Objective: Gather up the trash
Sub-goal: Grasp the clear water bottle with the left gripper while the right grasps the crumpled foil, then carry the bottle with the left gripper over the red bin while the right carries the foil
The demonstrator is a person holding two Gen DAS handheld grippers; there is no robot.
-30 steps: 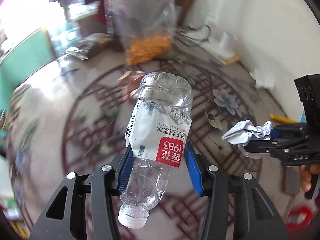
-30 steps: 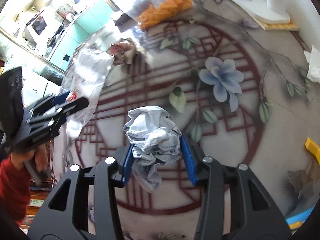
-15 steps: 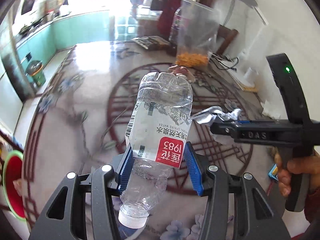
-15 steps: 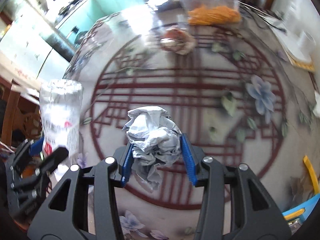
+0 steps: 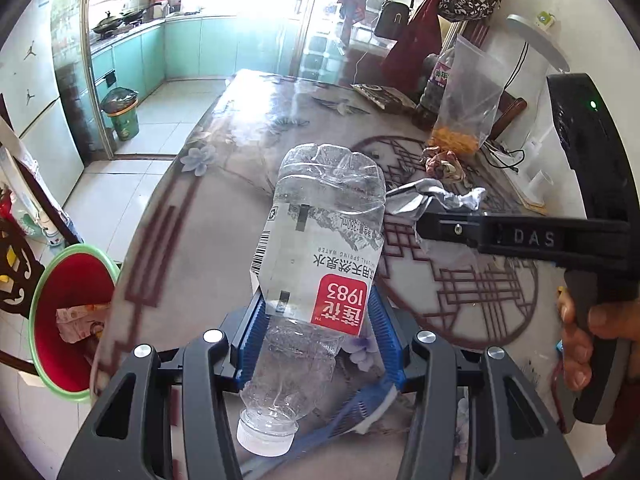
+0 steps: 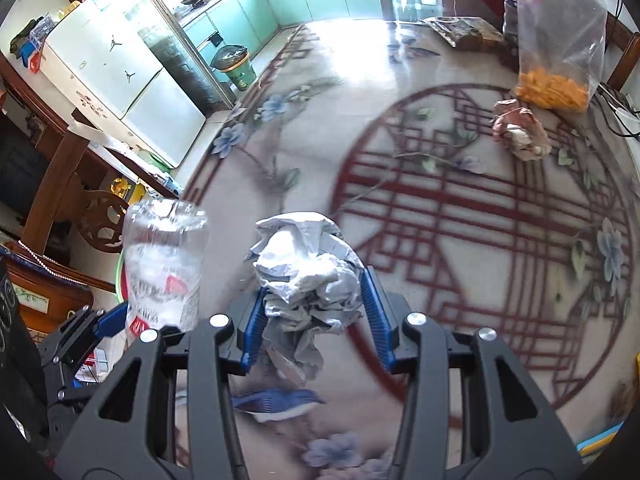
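Note:
My left gripper (image 5: 318, 322) is shut on an empty clear plastic bottle (image 5: 320, 256) with a red and white label, cap toward the camera, held above the table. My right gripper (image 6: 312, 312) is shut on a crumpled white paper wad (image 6: 304, 272). In the left wrist view the right gripper (image 5: 424, 216) with the wad (image 5: 432, 198) sits just right of the bottle. In the right wrist view the bottle (image 6: 164, 268) shows at the left. A red bin with a green rim (image 5: 52, 280) stands on the floor left of the table, with paper inside.
A crumpled pinkish wrapper (image 6: 520, 134) lies on the patterned table (image 6: 440, 200) near a clear bag of orange snacks (image 6: 556, 40). A dark packet (image 5: 380, 94) and cables lie at the far side. A green kitchen bin (image 5: 120, 114) stands on the floor beyond.
Both grippers have swung left with their loads, so the table's left edge and the red bin have come into the left wrist view. The grips are unchanged.

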